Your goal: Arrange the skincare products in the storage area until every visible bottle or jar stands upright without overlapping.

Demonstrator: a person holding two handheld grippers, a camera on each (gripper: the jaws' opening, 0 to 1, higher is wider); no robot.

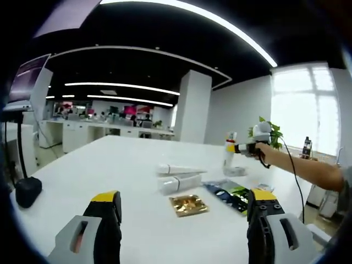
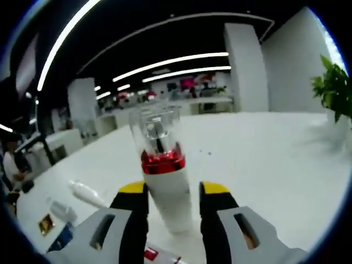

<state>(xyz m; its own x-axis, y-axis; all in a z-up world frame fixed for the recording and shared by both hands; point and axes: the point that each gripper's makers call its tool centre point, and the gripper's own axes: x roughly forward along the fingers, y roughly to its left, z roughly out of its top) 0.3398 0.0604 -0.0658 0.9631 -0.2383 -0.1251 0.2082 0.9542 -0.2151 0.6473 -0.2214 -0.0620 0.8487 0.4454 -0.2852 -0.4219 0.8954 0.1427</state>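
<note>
A white bottle with a red band and a clear cap stands upright on the white table, between my right gripper's yellow-tipped fingers. The left finger lies against it and a narrow gap shows at the right finger, so the jaws are open around it. In the left gripper view the same bottle stands at the far right with the right gripper at it. Two white tubes lie flat mid-table. My left gripper hovers wide open and empty over the near table.
A gold sachet and dark blue-green sachets lie flat near the tubes. A black object sits at the table's left edge. A potted plant stands beyond the bottle. A person's arm reaches in from the right.
</note>
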